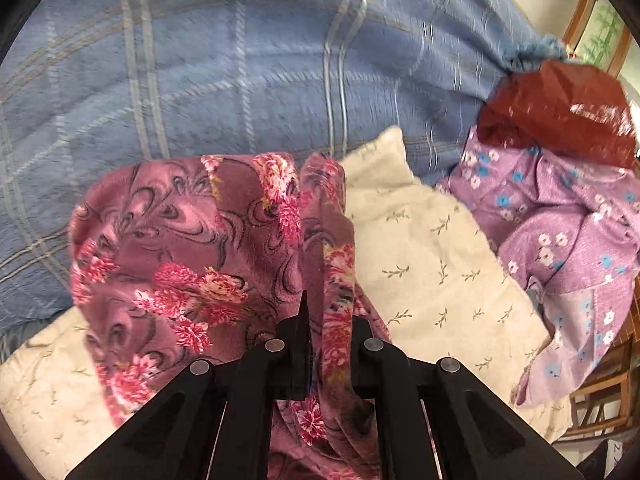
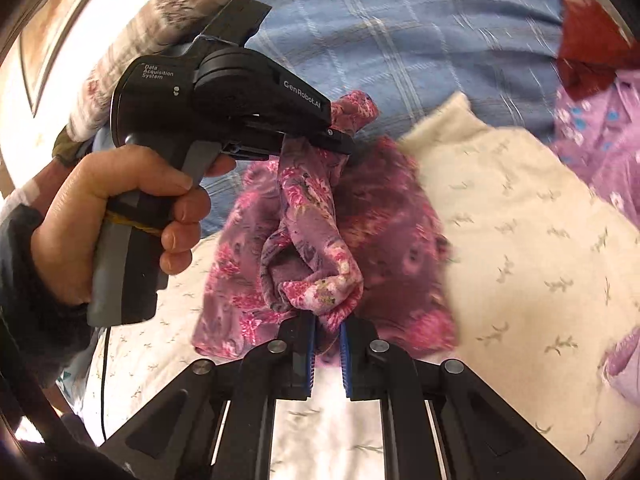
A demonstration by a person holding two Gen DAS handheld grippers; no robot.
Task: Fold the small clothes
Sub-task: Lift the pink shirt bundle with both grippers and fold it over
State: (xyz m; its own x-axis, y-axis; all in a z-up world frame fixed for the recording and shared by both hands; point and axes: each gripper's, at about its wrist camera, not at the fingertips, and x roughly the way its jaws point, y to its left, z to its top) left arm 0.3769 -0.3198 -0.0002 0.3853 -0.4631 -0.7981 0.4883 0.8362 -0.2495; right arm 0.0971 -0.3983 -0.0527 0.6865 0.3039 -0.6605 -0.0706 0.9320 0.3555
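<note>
A pink floral garment (image 1: 188,248) hangs lifted above a cream cloth (image 1: 432,248) on the bed. My left gripper (image 1: 326,344) is shut on a bunched edge of it. In the right wrist view the same garment (image 2: 312,240) hangs between both grippers. My right gripper (image 2: 329,336) is shut on its lower fold. The left gripper (image 2: 340,142) shows there too, held by a hand, pinching the garment's upper edge.
A blue plaid blanket (image 1: 240,64) covers the bed behind. A purple flowered garment (image 1: 560,224) and a dark red cloth (image 1: 560,112) lie at the right. A patterned quilt (image 2: 132,32) lies at the far left. Wooden furniture (image 1: 604,392) stands at the right edge.
</note>
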